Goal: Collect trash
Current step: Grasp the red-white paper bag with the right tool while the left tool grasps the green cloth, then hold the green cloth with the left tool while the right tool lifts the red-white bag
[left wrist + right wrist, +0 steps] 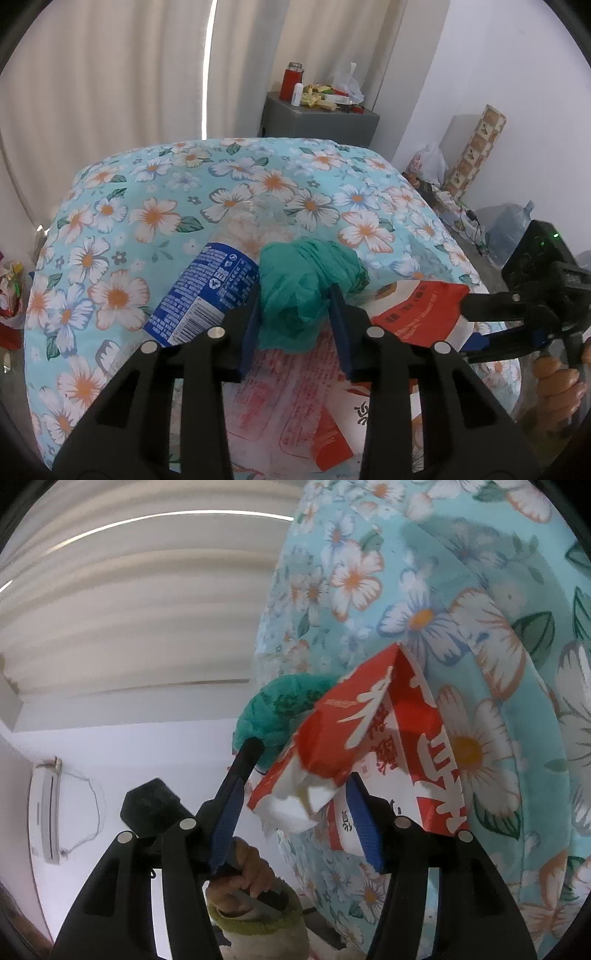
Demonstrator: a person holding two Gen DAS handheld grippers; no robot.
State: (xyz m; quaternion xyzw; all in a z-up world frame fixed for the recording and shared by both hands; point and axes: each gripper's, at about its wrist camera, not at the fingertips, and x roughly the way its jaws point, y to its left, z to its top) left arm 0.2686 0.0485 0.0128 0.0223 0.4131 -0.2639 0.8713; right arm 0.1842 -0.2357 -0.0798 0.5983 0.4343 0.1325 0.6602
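Note:
My left gripper is shut on a crumpled green plastic bag, held over the floral bed cover. The bag also shows in the right wrist view. A clear bottle with a blue label lies just left of it. A clear printed wrapper lies under the fingers. My right gripper is shut on a red and white paper pack and enters the left wrist view at the right, with the pack in it.
A grey bedside cabinet with a red jar and clutter stands behind the bed. Bags, a patterned roll and cables sit on the floor at right. More wrappers lie at far left. Curtains hang behind.

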